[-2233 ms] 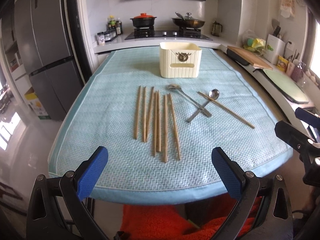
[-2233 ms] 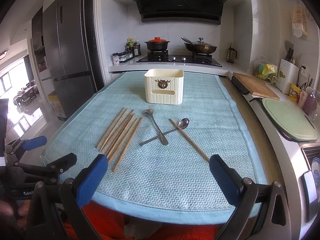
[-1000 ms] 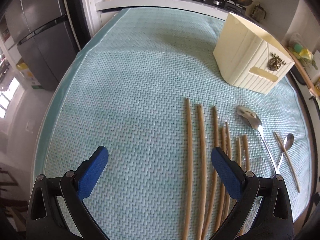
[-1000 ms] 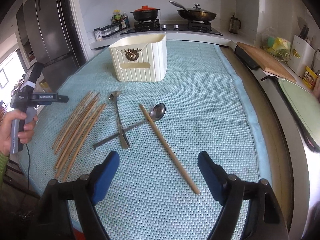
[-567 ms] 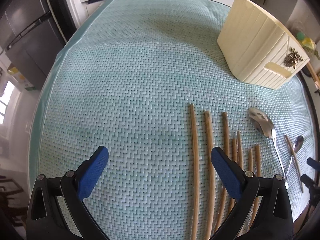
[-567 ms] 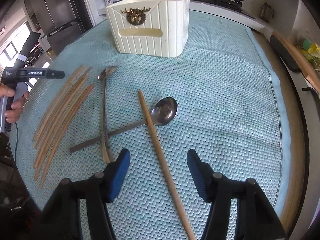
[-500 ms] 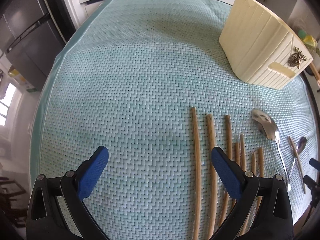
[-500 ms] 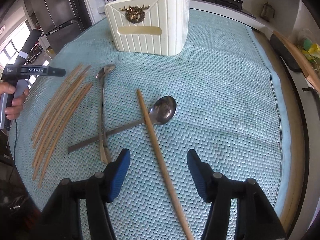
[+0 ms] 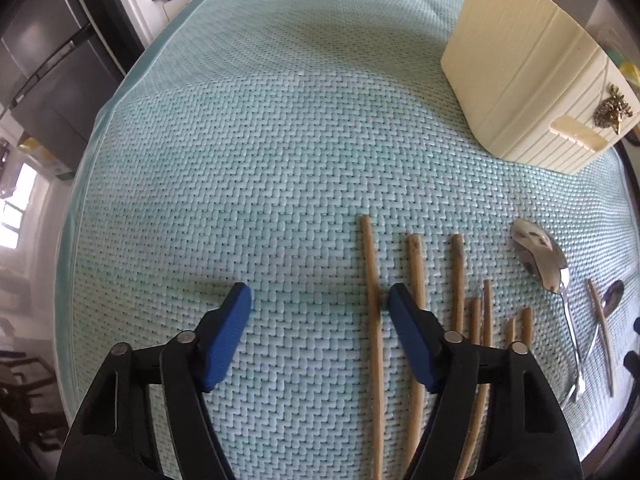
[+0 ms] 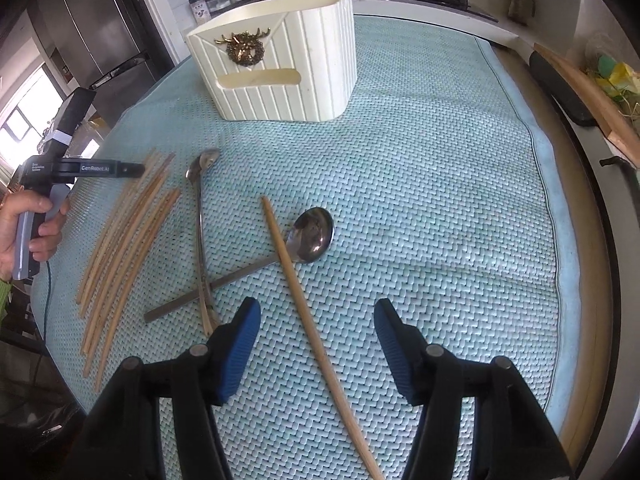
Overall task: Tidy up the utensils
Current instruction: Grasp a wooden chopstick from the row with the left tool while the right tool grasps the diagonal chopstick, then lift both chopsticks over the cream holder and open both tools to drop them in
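Left gripper (image 9: 318,300): held open low over the mat (image 9: 240,140); nothing is gripped, the leftmost chopstick (image 9: 374,320) is seen just inside its right finger.
Right gripper (image 10: 318,316): held open, with a lone chopstick (image 10: 304,300) between its fingers.
Spoons (image 10: 312,232): crossed on the mat.
Holder (image 10: 280,68): stood behind them.

We see a surface covered by a woven teal mat (image 10: 440,200). On it a cream holder (image 10: 280,68) stands well beyond the right jaws, a lone chopstick (image 10: 304,300) runs between them, two crossed spoons (image 10: 256,252) lie just left, and bundled chopsticks (image 10: 124,252) farther left.
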A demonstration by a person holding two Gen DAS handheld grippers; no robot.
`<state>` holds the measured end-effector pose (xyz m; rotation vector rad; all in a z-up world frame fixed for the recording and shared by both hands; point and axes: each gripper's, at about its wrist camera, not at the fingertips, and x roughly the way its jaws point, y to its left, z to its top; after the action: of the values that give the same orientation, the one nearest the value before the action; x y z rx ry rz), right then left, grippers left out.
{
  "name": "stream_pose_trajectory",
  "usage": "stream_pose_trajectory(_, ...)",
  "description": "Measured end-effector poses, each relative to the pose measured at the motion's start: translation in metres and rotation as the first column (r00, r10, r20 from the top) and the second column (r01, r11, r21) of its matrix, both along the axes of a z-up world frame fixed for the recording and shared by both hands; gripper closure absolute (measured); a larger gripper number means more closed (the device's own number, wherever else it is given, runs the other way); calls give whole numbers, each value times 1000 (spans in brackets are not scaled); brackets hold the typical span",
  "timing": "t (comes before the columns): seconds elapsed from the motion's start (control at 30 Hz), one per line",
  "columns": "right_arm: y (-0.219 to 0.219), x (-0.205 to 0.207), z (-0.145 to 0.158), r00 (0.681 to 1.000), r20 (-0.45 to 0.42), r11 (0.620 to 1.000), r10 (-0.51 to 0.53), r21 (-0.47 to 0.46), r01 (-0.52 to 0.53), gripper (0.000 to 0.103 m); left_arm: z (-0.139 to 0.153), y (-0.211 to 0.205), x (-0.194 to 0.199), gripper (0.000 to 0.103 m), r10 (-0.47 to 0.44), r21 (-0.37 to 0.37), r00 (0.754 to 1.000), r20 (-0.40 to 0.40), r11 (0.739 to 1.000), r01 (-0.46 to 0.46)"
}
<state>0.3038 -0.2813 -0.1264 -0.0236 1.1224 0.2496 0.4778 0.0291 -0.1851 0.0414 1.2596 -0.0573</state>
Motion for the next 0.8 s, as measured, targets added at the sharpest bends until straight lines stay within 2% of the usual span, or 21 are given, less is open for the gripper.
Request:
stream_pose_trajectory(0.03,1,1,0,1000,-3,1000,1,-1,-1,43,1,-4,0,52,-16,4,1000,-1,1000,16)
stream_pose_trajectory(0.07,1,2,-1,1000,-9,1000,3,1,-3,43,2,-8,-2,73,-30,2,1000,-4,1000,30)
stream_pose_trajectory(0.1,1,3,-2,1000,-19,1000,8,3,-8,43,3,-10,-4,82,-42,-6,999,-11,999,42)
stream_pose_trajectory(0.13,2,5,-3,999,-31,1000,17,5,-17,43,3,-13,-2,97,-49,-10,999,-23,999,49)
stream_pose_trajectory(0.23,9,9,-9,997,-61,998,55,0,-55,43,3,-16,-1,98,-58,-15,998,-22,998,58)
stream_pose_trajectory(0.3,18,14,-13,993,-80,996,85,-12,-86,44,5,-16,-2,99,-53,-44,998,-18,998,52)
stream_pose_trajectory(0.4,32,25,-19,989,-95,992,113,-44,-118,52,5,-12,-8,99,-47,-76,999,-12,996,46)
stream_pose_trajectory(0.47,43,35,-22,988,-95,989,123,-76,-130,52,6,-10,-14,99,-51,-86,999,-8,995,50)
stream_pose_trajectory(0.53,50,47,-30,985,-130,987,116,-93,-129,53,9,-10,-22,99,-52,-96,999,-4,994,52)
stream_pose_trajectory(0.63,59,60,-35,981,-159,984,115,-115,-134,58,12,-10,-27,99,-54,-115,999,4,992,54)
stream_pose_trajectory(0.67,62,63,-36,977,-173,982,123,-120,-145,64,15,-8,-30,99,-55,-124,998,7,991,55)
stream_pose_trajectory(0.73,65,67,-37,975,-184,979,121,-141,-149,71,16,-5,-39,99,-55,-144,998,18,988,57)
stream_pose_trajectory(0.77,66,69,-37,975,-185,977,124,-150,-153,89,16,0,-58,99,-53,-155,998,25,986,57)
stream_pose_trajectory(0.8,66,70,-36,975,-188,978,122,-143,-150,95,19,5,-60,99,-51,-164,998,31,985,55)
